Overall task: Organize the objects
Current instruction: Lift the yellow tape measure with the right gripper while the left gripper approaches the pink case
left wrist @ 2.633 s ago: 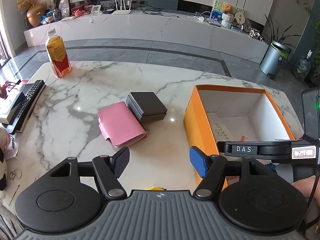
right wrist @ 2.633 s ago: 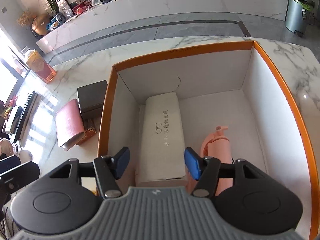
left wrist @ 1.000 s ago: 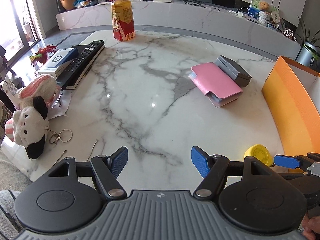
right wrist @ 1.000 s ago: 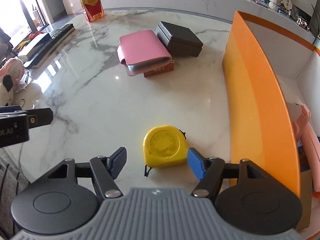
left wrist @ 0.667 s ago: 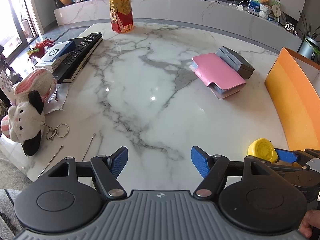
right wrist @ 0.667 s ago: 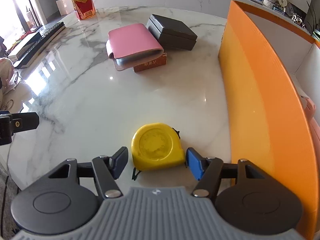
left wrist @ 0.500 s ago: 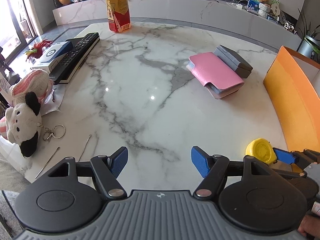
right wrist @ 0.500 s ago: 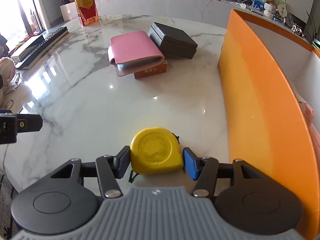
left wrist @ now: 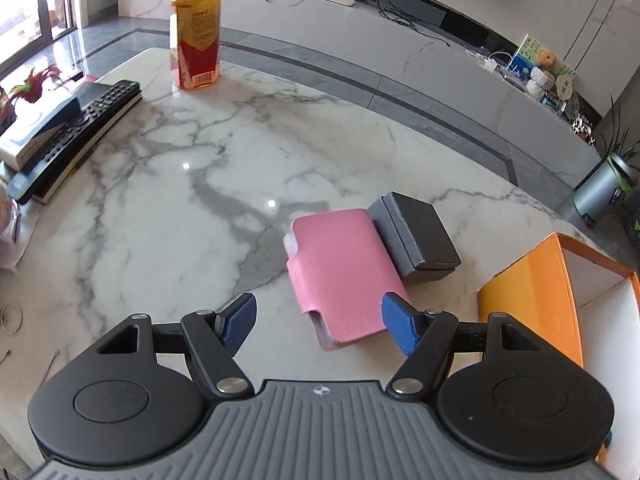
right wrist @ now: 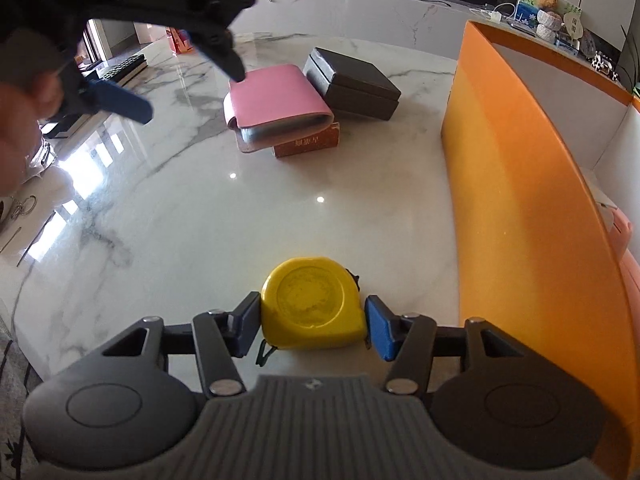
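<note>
My right gripper (right wrist: 310,330) is shut on a yellow tape measure (right wrist: 312,304) at the marble table's near edge, just left of the orange box (right wrist: 516,208). My left gripper (left wrist: 318,326) is open and empty, just short of a pink case (left wrist: 344,270) that leans on a dark grey box (left wrist: 416,232). In the right wrist view the pink case (right wrist: 276,98) lies on a small brown box (right wrist: 308,144) beside the dark grey box (right wrist: 354,82), and the left gripper (right wrist: 116,100) shows at the upper left. The orange box's corner (left wrist: 532,300) shows at right.
A bottle of orange drink (left wrist: 196,36) stands at the table's far left. Remote controls (left wrist: 68,140) and a white box lie at the left edge, with a key ring (right wrist: 26,204) near the front. A pink object (right wrist: 618,236) lies inside the orange box.
My right gripper closed on the tape measure. My left gripper moved forward and right across the table toward the pink case and stayed open.
</note>
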Available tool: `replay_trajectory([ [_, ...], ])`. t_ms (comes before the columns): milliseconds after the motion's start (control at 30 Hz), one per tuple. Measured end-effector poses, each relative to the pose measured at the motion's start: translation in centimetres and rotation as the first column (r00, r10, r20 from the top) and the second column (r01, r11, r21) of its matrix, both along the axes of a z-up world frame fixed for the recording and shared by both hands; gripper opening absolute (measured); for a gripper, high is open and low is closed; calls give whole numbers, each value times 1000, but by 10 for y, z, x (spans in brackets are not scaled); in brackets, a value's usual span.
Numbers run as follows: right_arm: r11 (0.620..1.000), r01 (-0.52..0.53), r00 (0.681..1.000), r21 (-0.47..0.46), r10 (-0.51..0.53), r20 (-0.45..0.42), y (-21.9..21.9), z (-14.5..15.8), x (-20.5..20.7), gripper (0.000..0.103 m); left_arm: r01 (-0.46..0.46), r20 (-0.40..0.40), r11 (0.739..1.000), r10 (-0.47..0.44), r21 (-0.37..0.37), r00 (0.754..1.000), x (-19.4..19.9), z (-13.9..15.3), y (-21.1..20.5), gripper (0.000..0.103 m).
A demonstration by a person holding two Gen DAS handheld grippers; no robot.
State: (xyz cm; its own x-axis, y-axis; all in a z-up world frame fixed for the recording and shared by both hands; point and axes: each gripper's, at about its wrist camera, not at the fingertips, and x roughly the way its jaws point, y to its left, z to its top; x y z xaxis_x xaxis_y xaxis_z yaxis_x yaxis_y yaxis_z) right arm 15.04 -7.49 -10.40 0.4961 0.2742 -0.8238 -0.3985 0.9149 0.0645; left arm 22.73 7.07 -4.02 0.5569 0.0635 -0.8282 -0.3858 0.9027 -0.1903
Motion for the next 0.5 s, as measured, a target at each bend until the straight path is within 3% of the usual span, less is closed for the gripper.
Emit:
replay_trajectory([
  [200, 999, -3, 1000, 46, 4, -27, -3, 27, 19, 57, 77, -62, 995, -73, 58, 995, 33, -13, -16, 79],
  [500, 992, -114, 990, -56, 108, -91, 19, 47, 76, 57, 96, -113, 991, -86, 90, 990, 64, -24, -18, 80],
])
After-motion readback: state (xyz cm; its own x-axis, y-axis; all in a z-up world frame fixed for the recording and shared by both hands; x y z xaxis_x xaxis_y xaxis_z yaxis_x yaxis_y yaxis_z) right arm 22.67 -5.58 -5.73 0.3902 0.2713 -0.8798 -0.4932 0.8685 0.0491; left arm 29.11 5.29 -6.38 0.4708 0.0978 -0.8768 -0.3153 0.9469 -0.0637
